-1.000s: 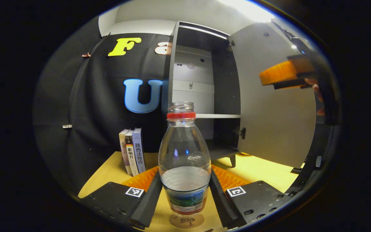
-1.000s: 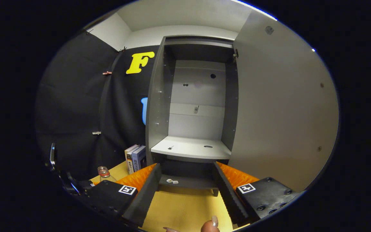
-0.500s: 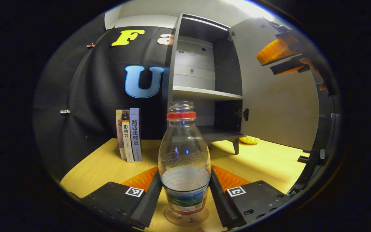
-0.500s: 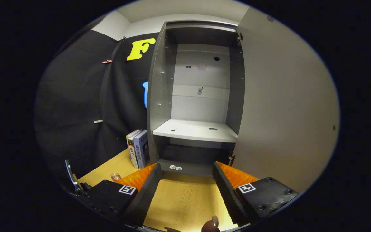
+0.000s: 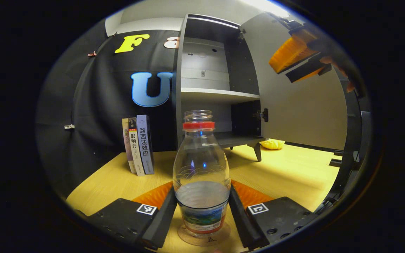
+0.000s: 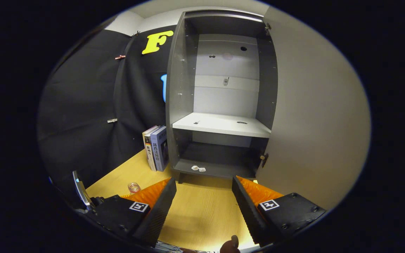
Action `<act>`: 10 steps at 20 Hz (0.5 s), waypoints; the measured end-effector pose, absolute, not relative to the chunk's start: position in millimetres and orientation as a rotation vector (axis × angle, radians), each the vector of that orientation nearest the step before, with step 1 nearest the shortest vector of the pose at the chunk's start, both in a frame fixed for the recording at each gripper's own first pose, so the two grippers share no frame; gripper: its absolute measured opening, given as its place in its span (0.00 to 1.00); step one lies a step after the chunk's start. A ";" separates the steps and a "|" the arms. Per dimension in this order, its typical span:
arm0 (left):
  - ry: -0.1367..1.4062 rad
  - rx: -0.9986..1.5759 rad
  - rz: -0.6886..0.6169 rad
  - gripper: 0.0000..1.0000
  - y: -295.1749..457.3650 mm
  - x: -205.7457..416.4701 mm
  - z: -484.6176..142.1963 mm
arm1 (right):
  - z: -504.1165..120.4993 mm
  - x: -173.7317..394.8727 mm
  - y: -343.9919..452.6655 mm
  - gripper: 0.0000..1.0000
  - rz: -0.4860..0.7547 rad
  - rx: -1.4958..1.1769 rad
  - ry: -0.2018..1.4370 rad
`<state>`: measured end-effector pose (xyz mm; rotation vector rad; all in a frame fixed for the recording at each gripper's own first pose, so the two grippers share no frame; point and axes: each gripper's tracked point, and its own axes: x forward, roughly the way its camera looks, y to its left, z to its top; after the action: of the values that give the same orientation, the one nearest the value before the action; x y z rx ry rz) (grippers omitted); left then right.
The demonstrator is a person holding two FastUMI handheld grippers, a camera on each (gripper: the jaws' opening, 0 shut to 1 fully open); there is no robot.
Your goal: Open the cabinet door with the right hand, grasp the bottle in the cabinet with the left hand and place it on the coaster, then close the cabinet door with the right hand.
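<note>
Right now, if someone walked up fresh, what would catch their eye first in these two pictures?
First, the clear plastic bottle with a red neck ring, gripped between the left gripper fingers and standing on the round wooden coaster. Behind it, the tall grey cabinet stands with its door swung wide open. The right gripper is open, facing the cabinet.

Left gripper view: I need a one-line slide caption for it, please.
Left gripper holds the bottle on the coaster before the open cabinet.

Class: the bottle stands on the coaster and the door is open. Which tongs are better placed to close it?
Right. The left tongs grip the bottle on the coaster; the right tongs are open, holding nothing, facing the cabinet beside its open door.
</note>
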<state>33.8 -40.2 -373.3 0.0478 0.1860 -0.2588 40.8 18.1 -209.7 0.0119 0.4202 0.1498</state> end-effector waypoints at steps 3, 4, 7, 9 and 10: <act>0.193 0.044 -0.269 0.79 -42.4 32.9 -380.1 | -211.9 43.2 13.8 0.98 0.148 0.010 0.421; 0.191 0.034 -0.262 0.80 -41.1 32.6 -378.2 | -212.8 42.8 12.5 0.98 0.149 0.008 0.423; 0.234 -0.021 -0.250 0.82 -38.1 30.1 -387.0 | -218.2 39.1 8.7 0.98 0.152 -0.004 0.439; 0.254 -0.031 -0.244 0.85 -39.4 28.3 -387.9 | -218.0 37.5 9.7 0.98 0.159 0.002 0.440; 0.254 -0.025 -0.239 0.91 -39.3 28.0 -386.2 | -217.0 36.4 10.6 0.98 0.163 0.008 0.440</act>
<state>28.0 -39.3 -386.2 -0.0250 0.2538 -0.2394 36.4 10.6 -217.0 0.0075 0.4400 0.1634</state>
